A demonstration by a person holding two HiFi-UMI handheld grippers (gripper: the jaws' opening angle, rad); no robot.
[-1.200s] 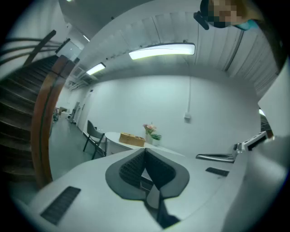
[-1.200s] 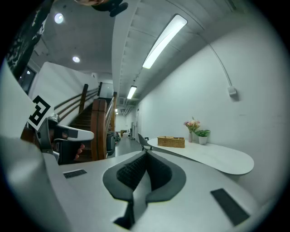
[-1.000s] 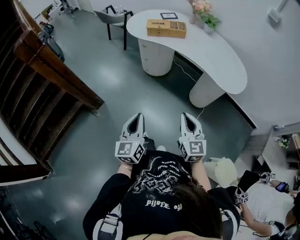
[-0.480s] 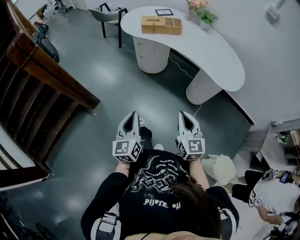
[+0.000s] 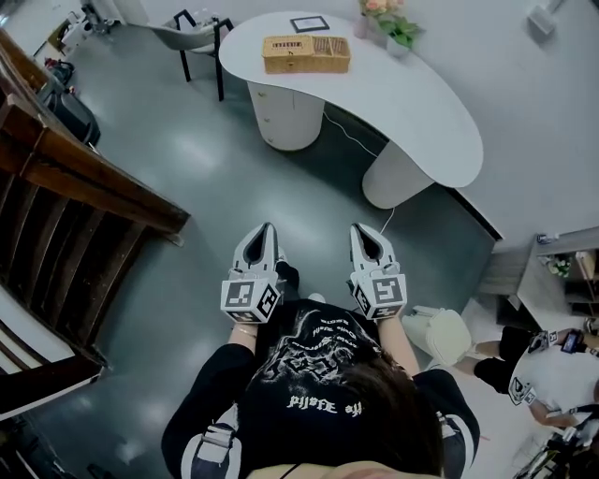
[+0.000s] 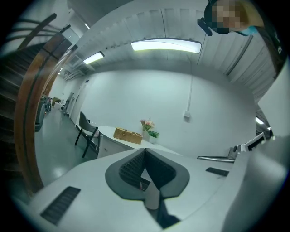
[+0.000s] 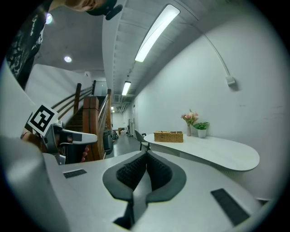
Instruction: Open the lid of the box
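Observation:
The box (image 5: 305, 54) is a flat wicker case with its lid down, lying at the far end of a curved white table (image 5: 412, 103). It shows small in the left gripper view as the box (image 6: 127, 134) and in the right gripper view as the box (image 7: 168, 136). My left gripper (image 5: 261, 231) and right gripper (image 5: 366, 231) are held side by side close to my chest, well short of the table. Both are shut with nothing between the jaws. The left gripper (image 6: 144, 149) and right gripper (image 7: 146, 154) point toward the table.
A vase of pink flowers (image 5: 371, 11), a potted plant (image 5: 398, 30) and a small frame (image 5: 310, 23) stand by the box. A chair (image 5: 187, 36) sits at the table's far left. A wooden stair rail (image 5: 89, 178) runs along my left. Another person (image 5: 552, 370) crouches at the right.
The table and box have shifted left and slightly nearer in the head view as I walk forward. Both grippers stay shut in front of my chest.

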